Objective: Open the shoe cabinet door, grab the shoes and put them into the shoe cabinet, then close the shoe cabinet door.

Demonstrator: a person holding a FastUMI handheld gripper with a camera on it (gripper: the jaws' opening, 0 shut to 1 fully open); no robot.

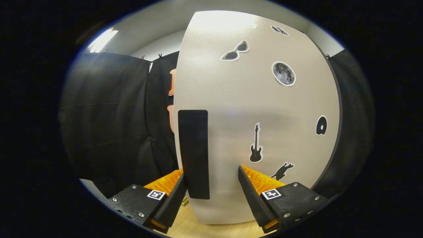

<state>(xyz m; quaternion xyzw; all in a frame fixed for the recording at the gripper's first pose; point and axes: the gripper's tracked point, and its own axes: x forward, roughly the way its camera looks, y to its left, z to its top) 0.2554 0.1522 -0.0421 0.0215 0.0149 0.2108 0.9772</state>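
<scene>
The shoe cabinet door (264, 105) is a pale panel with several stickers on it, standing very close in front of me. A flat black handle strip (193, 152) runs upright along the door's left edge. My gripper (211, 172) is open, with the handle's lower part between the fingers and close to the left fingertip (181, 180). The right fingertip (243, 175) lies against or just in front of the door face, beside a guitar sticker (255, 143). Neither finger presses on the handle. I cannot tell whether the door stands ajar.
Black booth cloth (109, 115) hangs beyond the door's left edge and again past its right edge. A strip of light wooden surface (185, 226) shows below the door, between the fingers.
</scene>
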